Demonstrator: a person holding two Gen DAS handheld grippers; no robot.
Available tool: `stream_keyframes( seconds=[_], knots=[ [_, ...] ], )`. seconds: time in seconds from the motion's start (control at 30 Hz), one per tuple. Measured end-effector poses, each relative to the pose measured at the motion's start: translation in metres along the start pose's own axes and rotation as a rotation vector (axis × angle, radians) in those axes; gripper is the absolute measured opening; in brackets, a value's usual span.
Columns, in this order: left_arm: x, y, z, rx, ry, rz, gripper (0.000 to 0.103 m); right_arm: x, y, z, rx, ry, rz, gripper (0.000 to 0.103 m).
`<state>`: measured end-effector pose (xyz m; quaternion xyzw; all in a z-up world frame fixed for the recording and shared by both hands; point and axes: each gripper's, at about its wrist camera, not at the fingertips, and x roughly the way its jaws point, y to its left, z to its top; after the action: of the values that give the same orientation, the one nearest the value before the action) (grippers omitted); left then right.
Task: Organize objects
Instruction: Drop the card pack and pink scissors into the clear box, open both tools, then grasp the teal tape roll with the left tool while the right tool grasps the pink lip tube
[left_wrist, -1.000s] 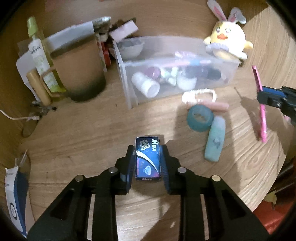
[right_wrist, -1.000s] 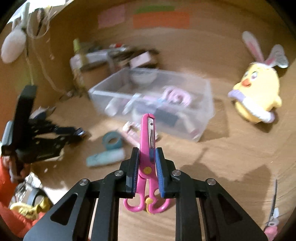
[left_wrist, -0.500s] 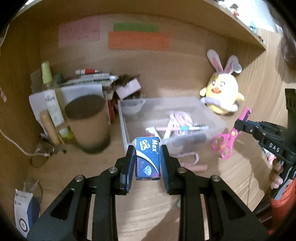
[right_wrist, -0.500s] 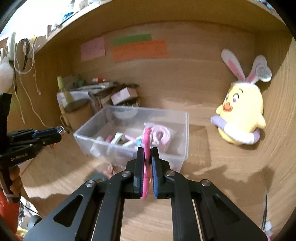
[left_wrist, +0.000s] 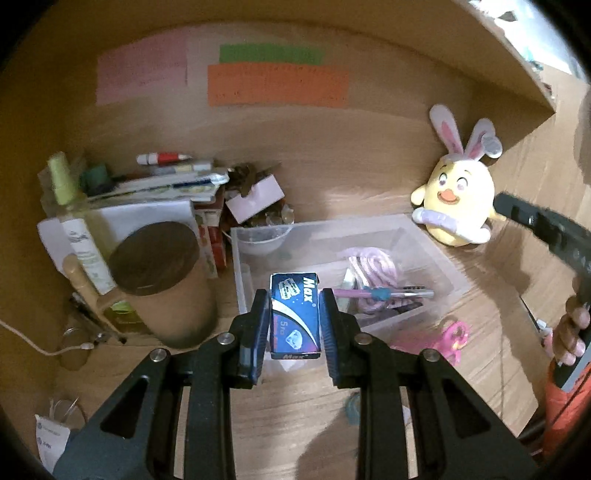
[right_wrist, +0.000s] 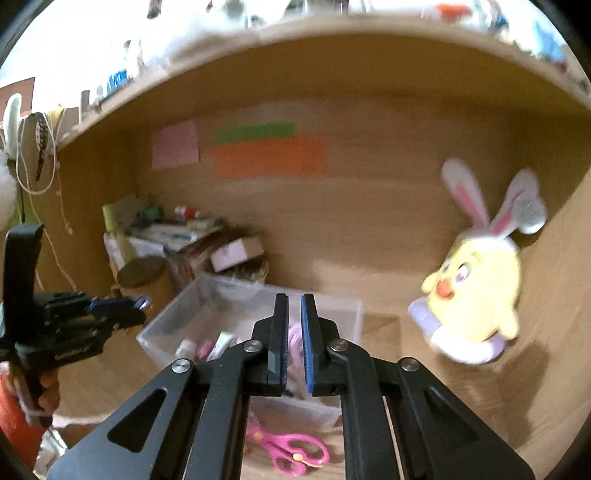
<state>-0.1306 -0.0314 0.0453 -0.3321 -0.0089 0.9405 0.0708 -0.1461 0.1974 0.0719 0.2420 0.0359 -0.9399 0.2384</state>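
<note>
Your way into the bin (left_wrist: 439, 273) from above is open at its 12 o'clock end, where only a small bowl (left_wrist: 264, 240) sits; cord (left_wrist: 373, 266) and pens (left_wrist: 388, 294) fill the middle. At 9 o'clock the brown cup (left_wrist: 162, 280) stands just beside the bin wall, with a bottle (left_wrist: 77, 229) and stacked papers (left_wrist: 147, 210) behind it. At 2 o'clock the plush chick (left_wrist: 458, 203) blocks the corner. Pink scissors (right_wrist: 291, 448) lie on the desk (left_wrist: 295, 413) at the bin's 5 o'clock. The shelf (right_wrist: 332, 48) caps you overhead.
</note>
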Motion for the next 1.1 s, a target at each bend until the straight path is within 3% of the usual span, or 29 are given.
stream_keyframes(
  seconds=[0.13,0.2,0.27,0.3,0.53,0.73,0.9,1.1],
  knots=[
    [0.029,0.003,0.002,-0.005,0.078,-0.014,0.027,0.018,-0.008,-0.021,0.016,0.112,0.045,0.008],
    [0.043,0.003,0.001,0.007,0.112,-0.004,0.027,0.024,-0.008,-0.035,0.001,0.171,0.061,0.016],
    [0.053,0.004,0.000,0.012,0.132,0.004,0.027,0.029,-0.006,-0.051,-0.018,0.220,0.062,0.032],
    [0.057,0.004,0.000,0.013,0.143,0.004,0.027,0.031,-0.005,-0.059,-0.027,0.243,0.061,0.034],
    [0.061,0.005,-0.001,-0.008,0.158,-0.027,0.030,0.049,0.024,-0.097,-0.091,0.367,0.152,0.034],
    [0.030,-0.004,-0.006,0.027,0.087,-0.001,0.064,0.063,0.055,-0.106,-0.163,0.396,0.210,0.034],
    [0.010,-0.008,-0.018,0.046,0.068,-0.005,0.075,0.078,0.063,-0.115,-0.173,0.461,0.226,0.034],
    [0.005,-0.010,-0.041,0.057,0.116,-0.028,0.078,0.091,0.067,-0.125,-0.170,0.518,0.245,0.018]
  ],
)
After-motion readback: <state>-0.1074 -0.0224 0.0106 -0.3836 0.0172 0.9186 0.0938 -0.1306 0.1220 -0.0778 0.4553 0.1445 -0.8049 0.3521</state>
